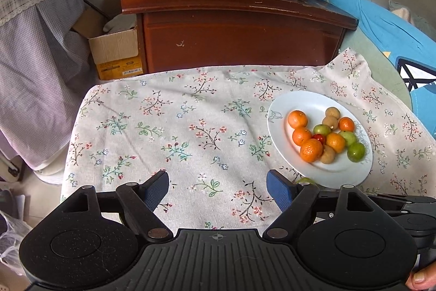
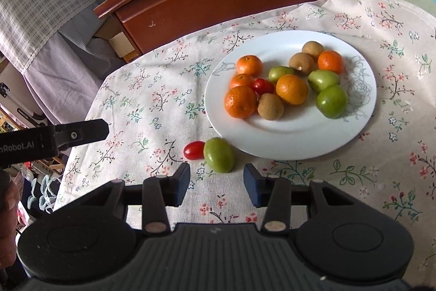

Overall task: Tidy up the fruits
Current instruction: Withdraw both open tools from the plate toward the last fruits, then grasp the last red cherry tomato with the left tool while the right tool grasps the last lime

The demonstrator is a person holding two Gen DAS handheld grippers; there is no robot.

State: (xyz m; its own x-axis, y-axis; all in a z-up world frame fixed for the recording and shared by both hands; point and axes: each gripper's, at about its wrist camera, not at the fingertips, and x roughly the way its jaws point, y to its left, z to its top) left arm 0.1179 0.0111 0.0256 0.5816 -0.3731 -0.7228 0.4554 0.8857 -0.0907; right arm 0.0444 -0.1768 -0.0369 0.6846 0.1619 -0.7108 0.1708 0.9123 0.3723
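Both grippers, left [image 1: 218, 191] and right [image 2: 216, 183], spread and empty above cloth [image 1: 177, 127]; green fruit [image 2: 218, 158] touching tomato [image 2: 194, 150], just beside plate [image 2: 286, 141].

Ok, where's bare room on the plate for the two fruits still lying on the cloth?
The plate is bare along its near rim, in front of the oranges and the green fruit, and at its far left. The middle is crowded. The loose tomato and green one touch, just ahead of the open right hand-held gripper.
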